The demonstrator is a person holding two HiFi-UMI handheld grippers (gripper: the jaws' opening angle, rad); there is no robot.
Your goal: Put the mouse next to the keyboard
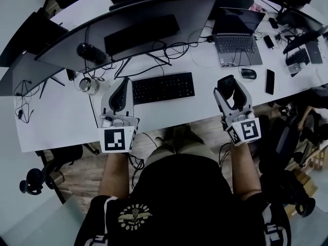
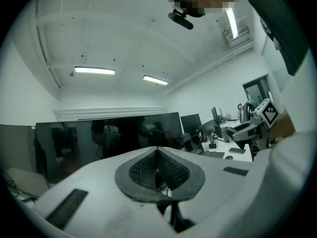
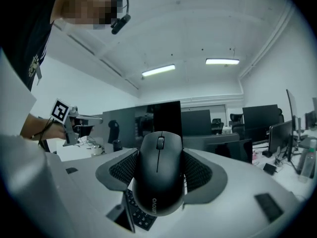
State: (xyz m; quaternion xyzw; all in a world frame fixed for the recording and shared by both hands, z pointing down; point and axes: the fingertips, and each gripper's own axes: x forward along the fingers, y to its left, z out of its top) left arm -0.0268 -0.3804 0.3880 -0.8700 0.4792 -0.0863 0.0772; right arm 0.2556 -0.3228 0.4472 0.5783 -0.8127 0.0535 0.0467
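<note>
Black plastic fills the right gripper (image 1: 231, 94): its jaws stand wide and clamp the mouse (image 3: 158, 177) by its two flanks, with the scroll wheel facing the right gripper view's camera. In the head view the mouse sits right of centre, just to the right of the keyboard (image 1: 163, 87) and close to the near edge of the white desk (image 1: 61, 122). Whether it already touches the surface cannot be told. The left gripper (image 1: 123, 86) rests at the keyboard's left end with its jaws closed on nothing.

The main risk is probably the release. The mouse's sides are smooth and rounded, so a loose or tilted grip could let it slide out nose-first. Opening the jaws while it hangs above the desk could make it bounce or roll toward the near edge and off. Lowering it too far left would land it on the keys rather than beside them.
</note>
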